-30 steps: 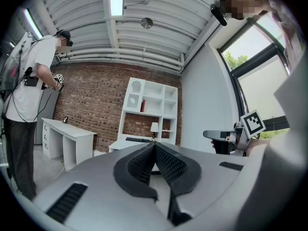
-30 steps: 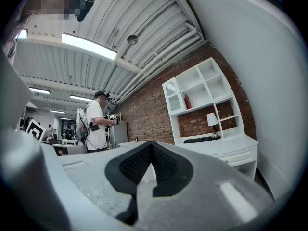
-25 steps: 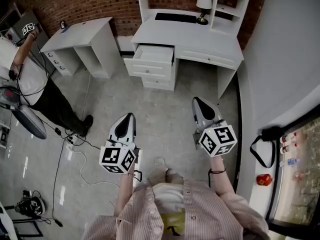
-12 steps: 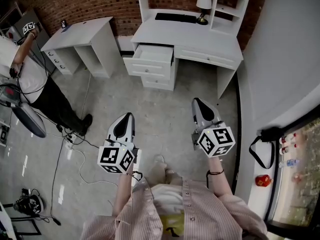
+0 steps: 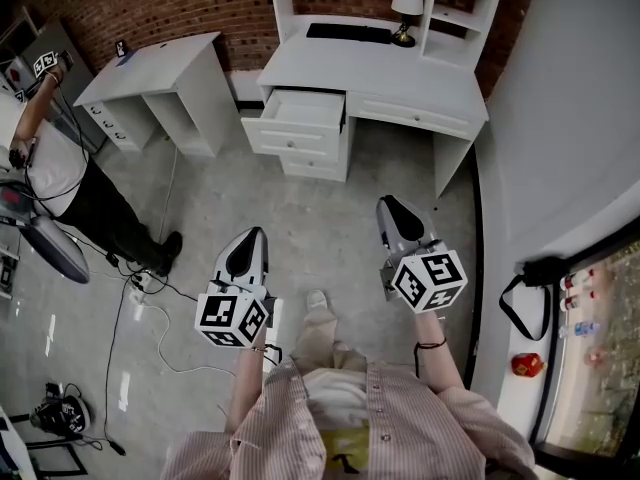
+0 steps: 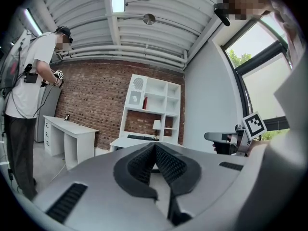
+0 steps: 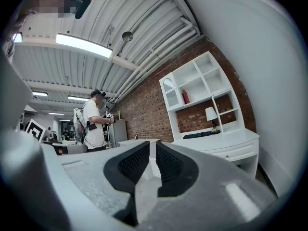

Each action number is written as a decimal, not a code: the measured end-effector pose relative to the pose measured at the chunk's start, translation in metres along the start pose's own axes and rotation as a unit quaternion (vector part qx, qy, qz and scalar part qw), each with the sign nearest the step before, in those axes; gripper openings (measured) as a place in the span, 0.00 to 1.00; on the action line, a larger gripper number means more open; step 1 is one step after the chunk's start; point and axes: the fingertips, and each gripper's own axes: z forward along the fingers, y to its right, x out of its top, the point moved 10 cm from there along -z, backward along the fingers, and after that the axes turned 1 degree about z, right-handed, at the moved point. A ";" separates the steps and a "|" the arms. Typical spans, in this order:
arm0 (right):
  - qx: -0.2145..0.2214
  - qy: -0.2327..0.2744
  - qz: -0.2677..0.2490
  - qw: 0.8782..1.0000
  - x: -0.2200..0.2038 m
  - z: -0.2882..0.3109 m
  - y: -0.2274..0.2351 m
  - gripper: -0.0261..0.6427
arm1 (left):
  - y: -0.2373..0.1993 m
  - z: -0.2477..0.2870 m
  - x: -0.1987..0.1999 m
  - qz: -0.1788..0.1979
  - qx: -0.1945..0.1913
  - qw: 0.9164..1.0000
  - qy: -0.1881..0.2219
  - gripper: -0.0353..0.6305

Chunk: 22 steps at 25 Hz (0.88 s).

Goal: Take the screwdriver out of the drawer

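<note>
**A:** Where is the screwdriver?

**B:** No view shows it. I judge it is inside the one drawer (image 5: 292, 134) that stands pulled out of the white table (image 5: 400, 73). The drawer's inside is too far off to read, so I cannot tell which way the tool's long axis runs.

**A:** Which way does that lie from the grippers?

**B:** Straight ahead across the floor (image 5: 320, 218), well apart from both. The drawer sits between their two lines of aim, a little to the left gripper's (image 5: 254, 236) side. The right gripper (image 5: 392, 206) is held further forward, so neither is plainly the nearer one.

**A:** And the jaws?

**B:** The left gripper is clenched, with its tips touching and nothing between them. The right gripper's jaws are opening, with a narrow gap between them that is also empty.

**A:** Give me the count.

**B:** There are two grippers and one drawer pulled out. There are two white tables, counting the second table (image 5: 160, 68) to the left. On the near one stand one lamp (image 5: 406, 8) and one keyboard (image 5: 350, 34). One other person (image 5: 60, 168) stands at the far left.
</note>
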 end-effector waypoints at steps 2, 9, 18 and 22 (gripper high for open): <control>0.001 -0.005 0.003 1.000 -0.003 0.012 0.007 0.09 | -0.006 0.012 -0.002 -0.002 0.001 1.000 -0.002 0.05; 0.001 -0.022 0.011 1.000 -0.011 0.079 0.037 0.13 | -0.045 0.070 -0.006 -0.015 0.009 1.000 -0.011 0.05; 0.010 -0.047 0.018 0.999 -0.012 0.186 0.064 0.19 | -0.107 0.152 0.005 -0.029 0.009 0.999 -0.021 0.05; 0.010 -0.053 0.016 0.998 -0.014 0.228 0.072 0.20 | -0.135 0.183 0.011 -0.031 0.008 0.999 -0.020 0.05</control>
